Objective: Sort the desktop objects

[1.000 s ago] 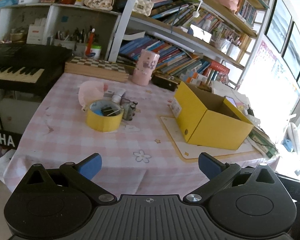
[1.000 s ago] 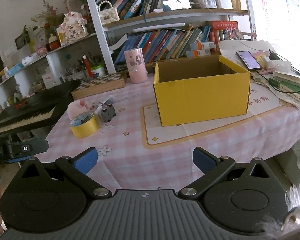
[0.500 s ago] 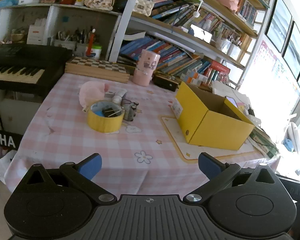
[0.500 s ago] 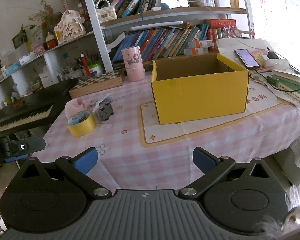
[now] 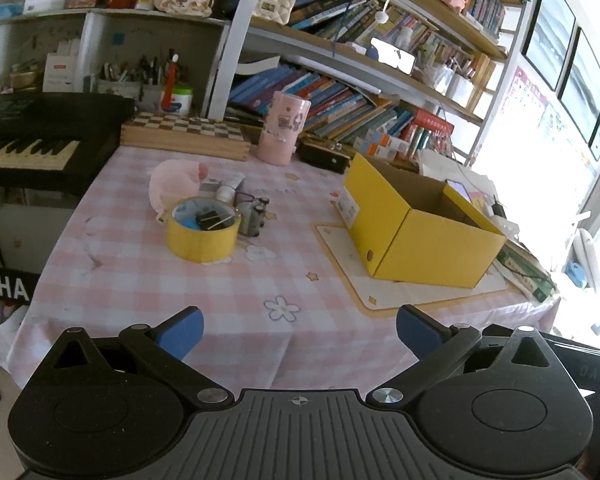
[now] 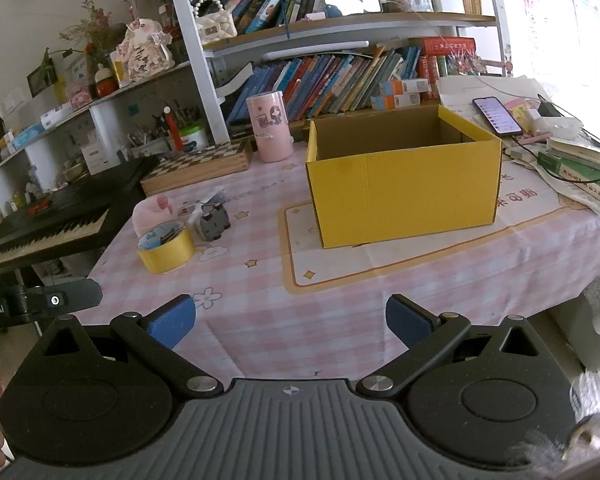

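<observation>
Left wrist view: the left gripper [image 5: 300, 330] hangs at the near edge of the table [image 5: 188, 300], its blue-padded fingers [image 5: 182, 330] spread wide and holding nothing. At about 11 o'clock from it stands a yellow tape roll [image 5: 203, 234] with a black binder clip [image 5: 211, 220] lying inside its ring. A pink plush item [image 5: 172, 182] sits just behind the roll at 11 o'clock, and a small cluster of grey objects [image 5: 254, 216] touches or nearly touches the roll's right side; their exact nature is hard to tell at this size. An open yellow cardboard box [image 5: 420, 232] rests on a white mat [image 5: 380, 292] at 1 o'clock, well apart from the roll. A pink cylindrical tin [image 5: 284, 128] stands upright at 12 o'clock near the table's far edge, beside a wooden chessboard [image 5: 184, 132].

Right wrist view: the right gripper [image 6: 290, 322] likewise hovers at the near table edge, fingers [image 6: 171, 322] fully apart and empty. The box [image 6: 404, 184] lies at 1 o'clock, its interior apparently bare. The tape roll [image 6: 166, 246] sits at 10 o'clock, the plush [image 6: 154, 210] behind it. A phone [image 6: 496, 114] lies at 2 o'clock beyond the box. Part of the left gripper's body [image 6: 40, 300] shows at 9 o'clock.
</observation>
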Demonstrator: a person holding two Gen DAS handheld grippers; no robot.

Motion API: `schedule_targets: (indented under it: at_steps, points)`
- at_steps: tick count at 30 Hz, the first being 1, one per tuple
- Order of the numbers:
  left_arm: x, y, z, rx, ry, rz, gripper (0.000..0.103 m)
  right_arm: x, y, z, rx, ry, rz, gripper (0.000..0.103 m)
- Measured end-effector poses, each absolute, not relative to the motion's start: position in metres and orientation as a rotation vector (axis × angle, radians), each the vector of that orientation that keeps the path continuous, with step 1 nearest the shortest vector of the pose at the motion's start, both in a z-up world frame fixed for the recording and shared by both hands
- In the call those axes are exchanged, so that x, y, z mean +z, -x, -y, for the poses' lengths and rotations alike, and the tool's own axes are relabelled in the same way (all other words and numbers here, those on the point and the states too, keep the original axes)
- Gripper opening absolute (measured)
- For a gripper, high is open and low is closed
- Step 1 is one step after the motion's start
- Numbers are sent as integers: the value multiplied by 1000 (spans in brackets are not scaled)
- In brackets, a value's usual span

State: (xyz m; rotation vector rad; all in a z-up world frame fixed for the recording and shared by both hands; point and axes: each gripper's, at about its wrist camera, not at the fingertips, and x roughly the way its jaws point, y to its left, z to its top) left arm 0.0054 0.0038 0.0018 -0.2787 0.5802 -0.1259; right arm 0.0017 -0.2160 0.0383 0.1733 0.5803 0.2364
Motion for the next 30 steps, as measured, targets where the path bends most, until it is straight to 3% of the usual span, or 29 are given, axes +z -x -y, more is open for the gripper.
schedule_targets:
  at_steps: [30]
  points:
    - [-1,-12,-10,-130,283,-587,103,38,-8,214,243,-169,-596,102]
